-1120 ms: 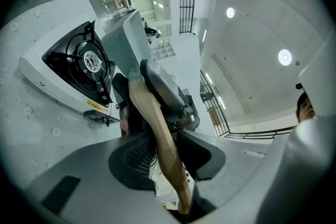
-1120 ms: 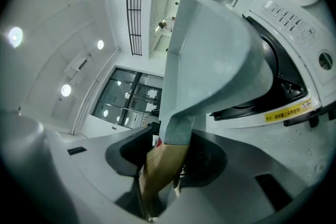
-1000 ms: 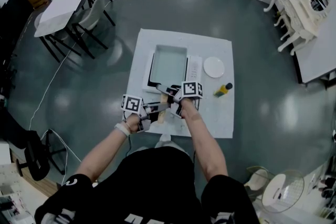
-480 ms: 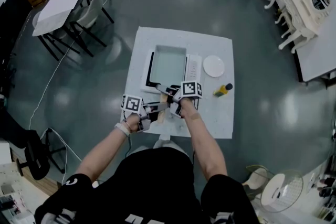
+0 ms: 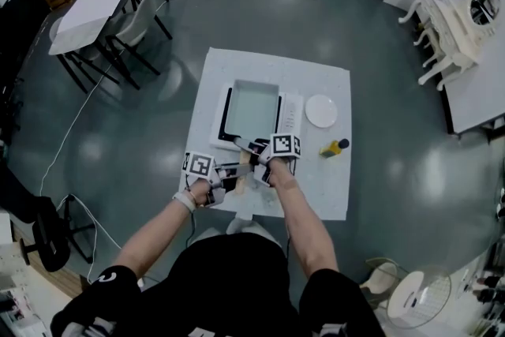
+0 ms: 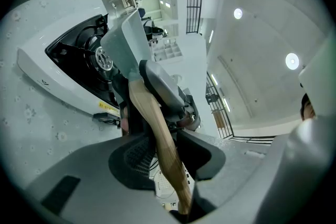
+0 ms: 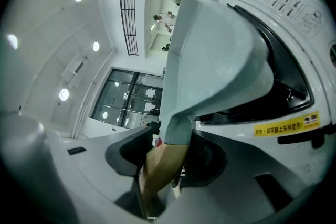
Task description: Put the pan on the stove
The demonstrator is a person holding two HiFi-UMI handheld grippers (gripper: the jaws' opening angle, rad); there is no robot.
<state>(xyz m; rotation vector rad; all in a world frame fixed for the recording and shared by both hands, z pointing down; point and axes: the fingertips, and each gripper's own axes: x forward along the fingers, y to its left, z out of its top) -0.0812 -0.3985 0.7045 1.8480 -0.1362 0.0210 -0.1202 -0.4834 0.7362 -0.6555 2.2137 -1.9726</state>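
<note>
The left gripper [image 5: 229,177] and the right gripper [image 5: 259,163] both clamp the wooden handle [image 5: 244,160] of a pale rectangular pan [image 5: 252,106]. The pan is over the white stove [image 5: 290,111], on a white table [image 5: 331,177].

- Your left claw [image 6: 165,153] clamps the wooden handle [image 6: 146,113] of the pan [image 6: 123,39].
- The pan's grey body is over the white stove [image 6: 52,68] on the worktop [image 6: 31,128].

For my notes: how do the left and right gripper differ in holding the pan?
The right gripper clamps the wooden handle beside the pan, the left gripper farther back. The right gripper sits nearer the stove, the left gripper nearer the person. Both are shut on it.
</note>
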